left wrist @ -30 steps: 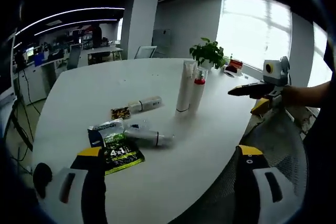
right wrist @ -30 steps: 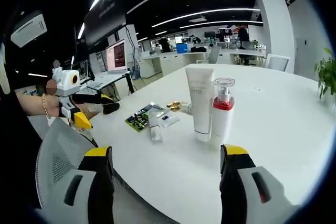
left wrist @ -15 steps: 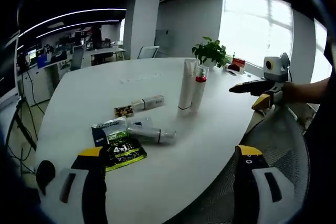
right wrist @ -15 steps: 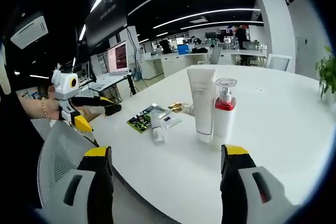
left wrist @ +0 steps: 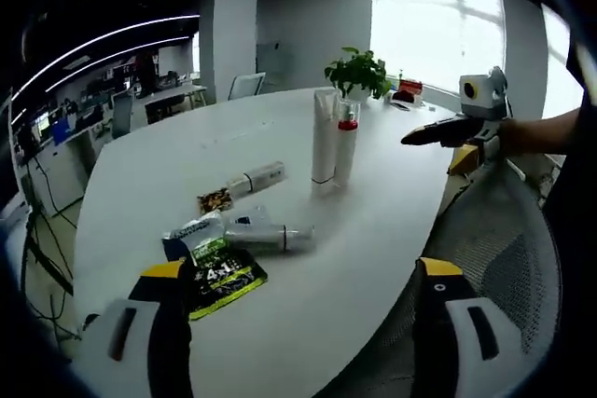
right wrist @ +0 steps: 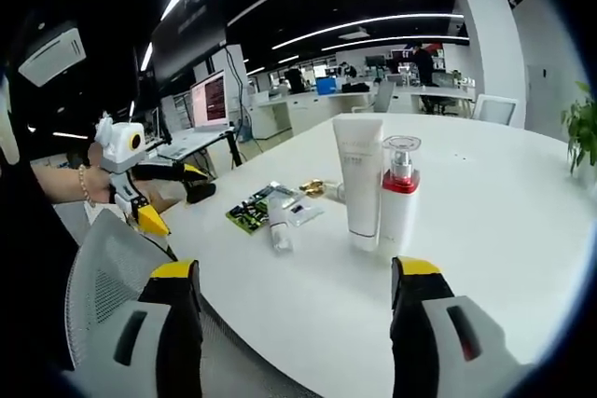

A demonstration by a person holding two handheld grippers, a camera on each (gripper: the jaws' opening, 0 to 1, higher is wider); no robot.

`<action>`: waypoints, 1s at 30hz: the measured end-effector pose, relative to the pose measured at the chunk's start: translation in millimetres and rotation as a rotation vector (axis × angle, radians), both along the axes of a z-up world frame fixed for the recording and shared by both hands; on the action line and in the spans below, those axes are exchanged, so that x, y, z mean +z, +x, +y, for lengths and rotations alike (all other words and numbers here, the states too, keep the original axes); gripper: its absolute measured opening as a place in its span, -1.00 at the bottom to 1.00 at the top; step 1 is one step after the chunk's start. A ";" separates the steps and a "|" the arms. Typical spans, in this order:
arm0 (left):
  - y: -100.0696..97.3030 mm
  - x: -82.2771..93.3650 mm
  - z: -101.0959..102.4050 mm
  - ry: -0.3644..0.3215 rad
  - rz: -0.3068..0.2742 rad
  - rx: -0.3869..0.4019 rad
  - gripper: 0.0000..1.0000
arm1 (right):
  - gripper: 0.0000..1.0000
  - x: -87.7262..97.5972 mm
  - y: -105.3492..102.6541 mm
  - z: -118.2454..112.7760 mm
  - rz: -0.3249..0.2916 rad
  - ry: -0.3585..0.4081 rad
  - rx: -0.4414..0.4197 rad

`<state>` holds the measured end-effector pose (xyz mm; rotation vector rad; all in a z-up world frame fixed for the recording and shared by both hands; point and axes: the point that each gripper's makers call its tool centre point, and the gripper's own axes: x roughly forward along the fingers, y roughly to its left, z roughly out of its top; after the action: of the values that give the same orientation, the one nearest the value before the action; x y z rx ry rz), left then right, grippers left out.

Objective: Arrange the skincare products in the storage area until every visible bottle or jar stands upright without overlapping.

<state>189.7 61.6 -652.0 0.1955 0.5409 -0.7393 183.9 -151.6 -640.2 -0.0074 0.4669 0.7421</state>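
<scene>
Both tongs spread, left (left wrist: 298, 323) and right (right wrist: 297, 323); white tube (right wrist: 358, 179) and red-collared pump bottle (right wrist: 399, 195) stand upright.

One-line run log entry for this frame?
left gripper: open | right gripper: open | white tube, red-collared pump bottle: upright | silver bottle: lying on white table

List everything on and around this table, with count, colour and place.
table: one, white, round-edged, carrying everything below
tube: one, white, upright beside the pump bottle
pump bottle: one, white with red collar, upright
lying bottle: one, silvery, on its side by the sachets
small tube: one, white, lying flat
sachets: several, green and dark, flat
potted plant: one, green, far edge
mesh chair: one, grey, beside the table
left gripper: jaws open
right gripper: jaws open
</scene>
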 end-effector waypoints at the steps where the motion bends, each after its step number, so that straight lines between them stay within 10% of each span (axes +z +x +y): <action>1: 0.8 0.1 0.0 0.003 -0.001 -0.003 0.83 | 0.66 0.3 0.0 0.1 -0.001 0.001 -0.001; 30: 58.8 -37.2 -25.1 0.275 0.044 -0.371 0.45 | 0.61 -3.3 2.5 -4.9 0.013 -0.014 -0.029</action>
<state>248.5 36.5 -689.2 0.5469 0.6570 -1.0296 186.4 -156.5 -643.5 -0.0089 0.4838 0.7104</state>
